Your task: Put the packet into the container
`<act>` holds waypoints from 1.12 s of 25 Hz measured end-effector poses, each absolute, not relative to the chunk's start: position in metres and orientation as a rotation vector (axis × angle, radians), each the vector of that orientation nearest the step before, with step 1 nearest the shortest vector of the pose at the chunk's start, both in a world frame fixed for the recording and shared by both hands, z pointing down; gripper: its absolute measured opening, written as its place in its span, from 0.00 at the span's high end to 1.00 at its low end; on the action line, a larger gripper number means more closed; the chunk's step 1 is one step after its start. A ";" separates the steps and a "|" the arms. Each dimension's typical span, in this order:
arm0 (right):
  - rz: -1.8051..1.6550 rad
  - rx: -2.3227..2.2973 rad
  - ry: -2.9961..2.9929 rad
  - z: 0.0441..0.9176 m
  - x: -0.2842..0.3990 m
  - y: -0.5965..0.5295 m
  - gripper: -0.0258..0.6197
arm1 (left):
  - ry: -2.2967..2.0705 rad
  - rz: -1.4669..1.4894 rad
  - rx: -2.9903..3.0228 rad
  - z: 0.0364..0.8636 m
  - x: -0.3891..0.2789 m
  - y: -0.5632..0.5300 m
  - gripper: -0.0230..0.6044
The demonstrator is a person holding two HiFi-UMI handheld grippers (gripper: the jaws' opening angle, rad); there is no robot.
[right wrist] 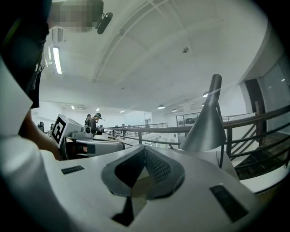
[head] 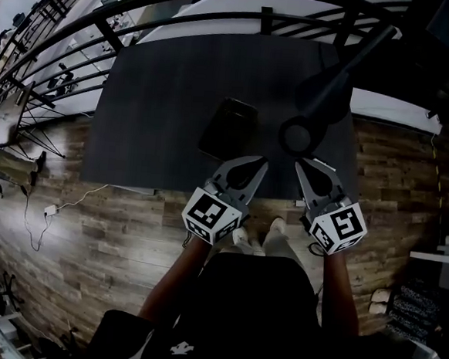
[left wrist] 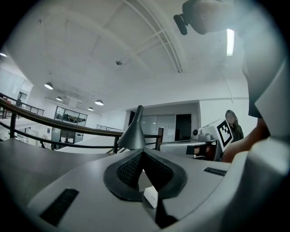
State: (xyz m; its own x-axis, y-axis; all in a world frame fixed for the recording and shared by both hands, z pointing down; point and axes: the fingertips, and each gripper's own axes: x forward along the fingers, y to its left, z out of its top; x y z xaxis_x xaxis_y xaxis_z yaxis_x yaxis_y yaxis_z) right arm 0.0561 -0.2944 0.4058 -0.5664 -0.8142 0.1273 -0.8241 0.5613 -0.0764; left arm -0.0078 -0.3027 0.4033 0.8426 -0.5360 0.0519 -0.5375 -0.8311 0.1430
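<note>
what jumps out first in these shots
The left gripper and right gripper, each with a black-and-white marker cube, hover shut and empty at the near edge of the dark table. Just beyond them a cone-shaded lamp reaches over the table, with a dark flat object to its left.

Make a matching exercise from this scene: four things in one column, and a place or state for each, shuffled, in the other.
Things:
1. left gripper
2. dark flat rectangular item
3. grey cone-shaped lamp head
4. black metal railing

Places or states:
A. curving past the table's far edge
B. fingers shut, by the table's near edge
C. lying flat on the dark grey table
D. just ahead of the right gripper

Pairs: 1-B, 2-C, 3-D, 4-A.
</note>
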 end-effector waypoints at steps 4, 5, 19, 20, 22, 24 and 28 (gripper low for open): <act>0.276 1.425 -2.663 0.417 0.075 -0.296 0.95 | -0.800 0.021 2.874 0.406 0.011 -0.304 0.97; 0.290 1.423 -2.645 0.421 0.082 -0.296 0.95 | -0.786 0.026 2.881 0.407 0.018 -0.305 0.97; 0.391 1.211 -2.356 0.515 0.154 -0.288 0.79 | -0.644 0.125 2.937 0.432 0.095 -0.313 0.97; 0.391 1.184 -2.339 0.521 0.156 -0.289 0.76 | -0.645 0.129 2.937 0.434 0.097 -0.314 0.97; 0.383 1.125 -2.298 0.537 0.163 -0.289 0.69 | -0.652 0.143 2.941 0.436 0.100 -0.314 0.97; 0.365 1.050 -2.251 0.553 0.169 -0.289 0.64 | -0.662 0.163 2.950 0.438 0.102 -0.314 0.97; 0.345 0.897 -2.179 0.579 0.171 -0.292 0.54 | -0.693 0.159 2.924 0.440 0.100 -0.320 0.97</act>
